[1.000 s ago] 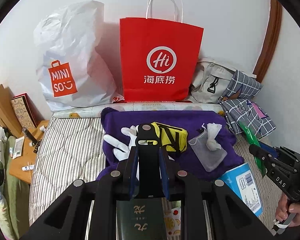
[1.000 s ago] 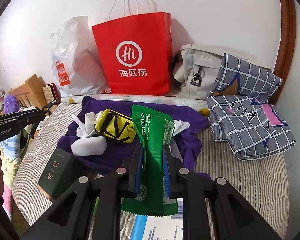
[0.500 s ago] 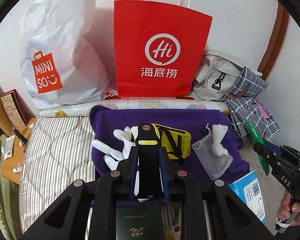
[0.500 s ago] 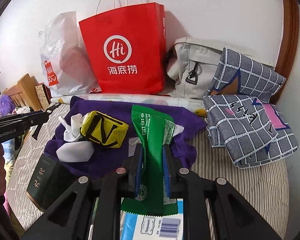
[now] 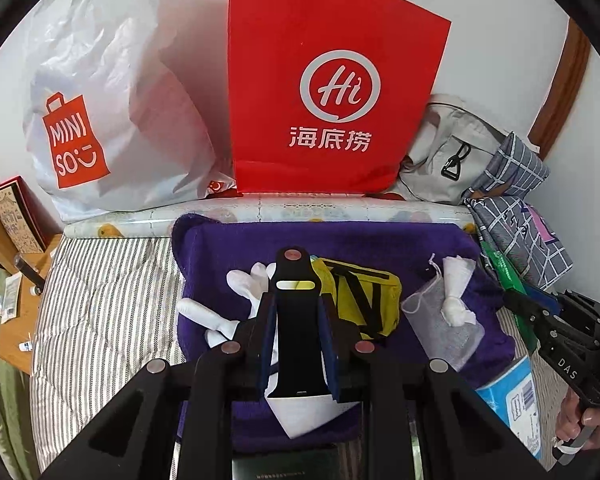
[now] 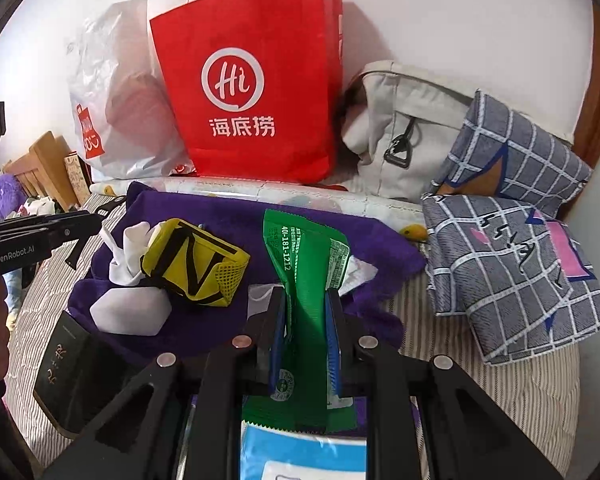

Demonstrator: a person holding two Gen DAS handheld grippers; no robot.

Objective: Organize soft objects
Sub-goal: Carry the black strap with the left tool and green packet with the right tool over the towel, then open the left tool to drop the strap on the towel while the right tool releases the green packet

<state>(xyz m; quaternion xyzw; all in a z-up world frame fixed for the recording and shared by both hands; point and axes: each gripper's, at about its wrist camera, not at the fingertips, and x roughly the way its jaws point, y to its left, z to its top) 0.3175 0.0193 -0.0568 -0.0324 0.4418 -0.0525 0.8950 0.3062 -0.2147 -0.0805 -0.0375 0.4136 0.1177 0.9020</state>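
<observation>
Both hands are loaded, so the sort looks mid-way at best. The left tool (image 5: 296, 320) is closed down on a black strap-like item w/ a yellow slot (image 5: 296, 320), held upright above the purple towel (image 5: 340, 240); the right tool (image 6: 306, 332) is likewise clamped on a green foil packet (image 6: 300, 272) that stands up between its blue pads. Neither item is put down yet. On the towel, spread on the striped bed (image 5: 100, 300), the white gloves (image 5: 236, 300), the yellow-black pouch (image 5: 364, 300) and the mesh bag w/ a white wad inside (image 5: 444, 320) lie loose and near each other, not stacked or bagged (can't tell if that is their final spot). The red paper bag (image 5: 332, 80) and the white plastic bag (image 5: 112, 92) stand behind, against the wall; whether anything has gone into them can't be seen. A dark green box (image 6: 72, 368) and a blue-white pack (image 5: 516, 396) sit at the towel's near edge. My read: two items to place, several more left to sort.
</observation>
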